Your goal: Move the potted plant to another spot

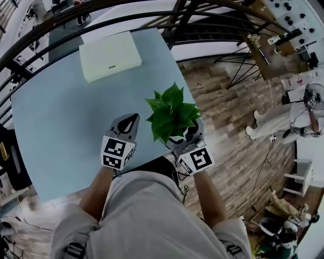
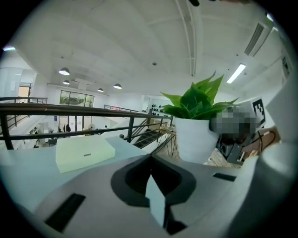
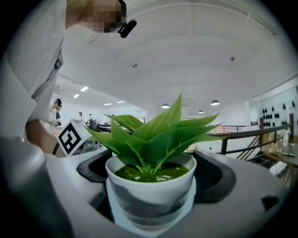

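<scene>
- The small potted plant (image 3: 149,179), glossy green leaves in a round white pot, sits between the fingers (image 3: 212,176) of the right gripper (image 1: 187,134), which close on the pot's sides just under the rim
- In the head view the plant is at the near right edge of the worktop (image 1: 61,116), a pale blue rectangular top; no view shows whether its base rests on the top or is already off it
- To do this step well I would keep the pot upright and the squeeze even, since the wall is smooth and tapered and could slip downward; lift only enough to clear the top, then carry slowly so the leaves do not swing
- I would aim for the open middle of the top, well away from the edge, and set the base flat before letting go
- The left gripper (image 1: 129,121) lies just beside the plant on its left, fingers pressed together with nothing between them; it could steady the pot if it tilts
- A flat white rectangular box (image 1: 110,55) lies at the far side, well apart from the plant, so there is bare room between
- Beyond the worktop runs a black metal railing (image 1: 101,15), and to the right a brown wooden plank floor (image 1: 228,116) lies lower down; a pot slipping off that edge would fall far
</scene>
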### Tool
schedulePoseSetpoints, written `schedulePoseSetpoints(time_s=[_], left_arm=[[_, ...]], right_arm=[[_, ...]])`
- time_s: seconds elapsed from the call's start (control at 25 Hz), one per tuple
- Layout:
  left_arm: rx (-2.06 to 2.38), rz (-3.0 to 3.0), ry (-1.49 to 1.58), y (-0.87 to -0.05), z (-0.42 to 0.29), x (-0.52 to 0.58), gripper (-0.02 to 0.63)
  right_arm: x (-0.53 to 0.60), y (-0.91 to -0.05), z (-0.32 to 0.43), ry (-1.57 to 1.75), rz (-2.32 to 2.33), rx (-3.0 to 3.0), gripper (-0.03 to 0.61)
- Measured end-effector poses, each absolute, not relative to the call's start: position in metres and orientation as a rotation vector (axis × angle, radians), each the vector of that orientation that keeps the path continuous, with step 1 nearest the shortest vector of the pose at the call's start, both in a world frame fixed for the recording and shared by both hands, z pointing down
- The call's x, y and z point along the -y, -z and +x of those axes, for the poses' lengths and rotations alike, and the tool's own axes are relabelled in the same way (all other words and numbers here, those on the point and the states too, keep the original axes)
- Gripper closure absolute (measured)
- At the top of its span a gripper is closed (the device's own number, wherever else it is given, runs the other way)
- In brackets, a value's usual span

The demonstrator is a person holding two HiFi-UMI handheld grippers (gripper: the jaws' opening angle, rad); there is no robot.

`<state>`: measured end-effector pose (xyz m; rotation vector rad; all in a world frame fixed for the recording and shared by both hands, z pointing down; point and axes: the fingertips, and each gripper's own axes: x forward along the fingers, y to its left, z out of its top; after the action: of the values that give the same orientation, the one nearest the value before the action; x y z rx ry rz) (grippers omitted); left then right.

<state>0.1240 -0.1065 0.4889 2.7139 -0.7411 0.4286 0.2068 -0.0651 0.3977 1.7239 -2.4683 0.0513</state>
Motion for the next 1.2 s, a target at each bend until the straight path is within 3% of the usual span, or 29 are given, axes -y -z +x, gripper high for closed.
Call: schedulePoseSetpoints(time_s=[0.72, 1.2], left_arm=[[1.441, 2.277, -0.526, -0.523, 0.106, 0.134, 0.601], [1.510, 2.098, -0.532, -0.567, 0.126, 0.122, 0.601]], right_arm=[[0.174, -0.452, 0.230, -0.184, 1.011, 2.856, 0.037], [0.193, -0.512, 0.251, -0.292, 0.873, 2.880, 0.037]])
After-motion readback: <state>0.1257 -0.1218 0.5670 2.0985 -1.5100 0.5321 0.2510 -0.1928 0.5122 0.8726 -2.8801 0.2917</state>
